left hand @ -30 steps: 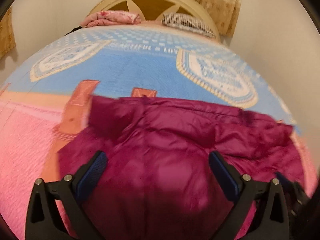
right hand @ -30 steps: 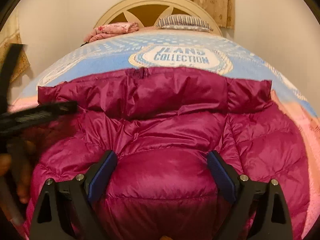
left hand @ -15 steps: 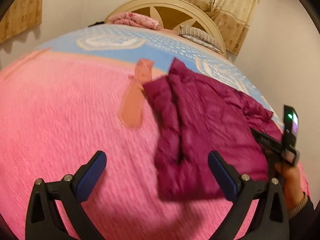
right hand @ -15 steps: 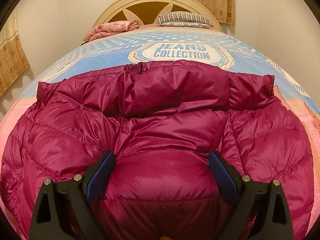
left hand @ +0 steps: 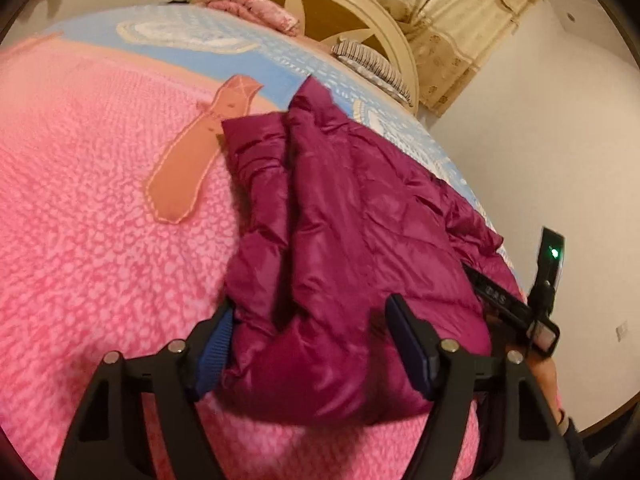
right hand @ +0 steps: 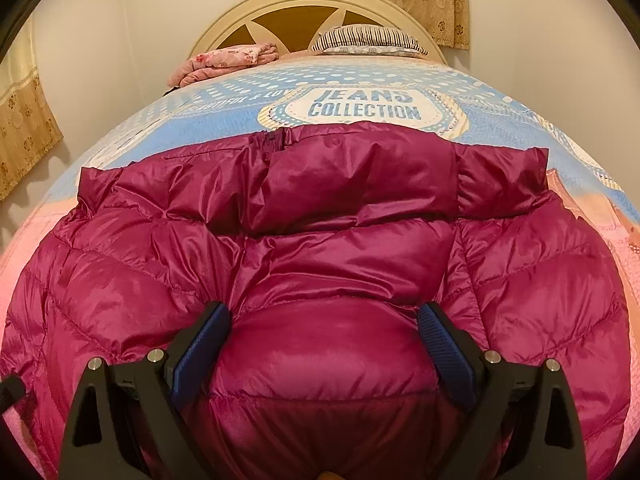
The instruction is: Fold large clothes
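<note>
A magenta down jacket [right hand: 344, 256] was seen spread on the bed, over a pink-and-blue printed blanket [left hand: 100, 240], collar end toward the headboard [right hand: 316, 12]. In the left wrist view its long axis was observed to run from the near hem away toward the headboard, slanting to the upper right.

The left gripper [left hand: 308, 340] was found at the jacket's near left corner, where a folded-in sleeve or side panel lay on the body. Its jaws were closing, with a puffed bulge of the hem fabric between them. The left pad was partly hidden behind the fabric; the right pad appeared to stand just clear of it, though blur made contact hard to judge. No firm clamp was taken as established.

The right gripper [right hand: 324, 344] was seen centred on the near hem, jaws apart, a quilted panel bulging up between the pads. Whether the pads pressed on it could not be told with certainty.

The left gripper was judged the nearer to the left edge. The coming move was judged to turn on that corner being carried along the long axis, hem toward collar.
</note>
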`<state>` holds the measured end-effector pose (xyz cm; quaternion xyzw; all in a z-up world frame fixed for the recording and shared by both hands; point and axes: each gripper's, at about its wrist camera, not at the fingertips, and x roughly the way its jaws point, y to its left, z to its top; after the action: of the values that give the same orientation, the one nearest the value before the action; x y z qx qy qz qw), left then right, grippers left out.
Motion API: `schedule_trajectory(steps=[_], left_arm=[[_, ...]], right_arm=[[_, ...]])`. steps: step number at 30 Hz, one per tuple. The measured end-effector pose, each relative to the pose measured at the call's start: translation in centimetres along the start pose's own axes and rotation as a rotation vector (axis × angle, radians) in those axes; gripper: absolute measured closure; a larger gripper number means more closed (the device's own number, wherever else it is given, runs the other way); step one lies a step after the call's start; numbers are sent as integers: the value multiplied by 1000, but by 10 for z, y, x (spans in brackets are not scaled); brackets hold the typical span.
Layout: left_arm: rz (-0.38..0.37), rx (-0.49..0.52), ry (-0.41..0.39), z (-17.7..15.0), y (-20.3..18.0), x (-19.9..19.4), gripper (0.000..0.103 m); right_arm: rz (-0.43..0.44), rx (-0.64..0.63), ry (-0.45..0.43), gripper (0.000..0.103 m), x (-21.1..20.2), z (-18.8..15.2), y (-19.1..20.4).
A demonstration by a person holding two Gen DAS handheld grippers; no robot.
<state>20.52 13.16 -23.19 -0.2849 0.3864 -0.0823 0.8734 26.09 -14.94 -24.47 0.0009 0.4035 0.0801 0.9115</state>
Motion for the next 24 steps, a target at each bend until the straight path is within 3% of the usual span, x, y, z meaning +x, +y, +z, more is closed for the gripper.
schedule_trajectory(steps=[3,5,8,11,13,15,16,17,21,24], left_arm=[[-10,-4,-21,-1,2,-2,42],[-49,6,-26,-3,-2,-6,60],[-61,40,-36,-4,-6,-13,65],[-89,64,-58,-5,-13,-19,65],[-54,86,-76,-4,-16,-21,63],[-6,90,-81,-2,-14,-16,45],[17,76,-79,0,-11,-13,28],[33,44,-81,1,-5,-11,22],[1,-26,-93,4,13,-7,22],[-75,-2,-89,6,9,-2,32]], right_arm=[[8,6,0,8,0,0,-1],[16,11,-1,8,0,0,-2],[18,12,0,7,0,0,-2],[21,14,-1,7,1,0,-2],[21,14,-2,7,1,0,-1],[20,14,-1,7,1,0,-1],[21,14,-2,7,1,0,-1],[24,16,-3,7,0,0,-2],[41,26,-8,7,-1,0,-5],[46,28,-7,7,-1,1,-5]])
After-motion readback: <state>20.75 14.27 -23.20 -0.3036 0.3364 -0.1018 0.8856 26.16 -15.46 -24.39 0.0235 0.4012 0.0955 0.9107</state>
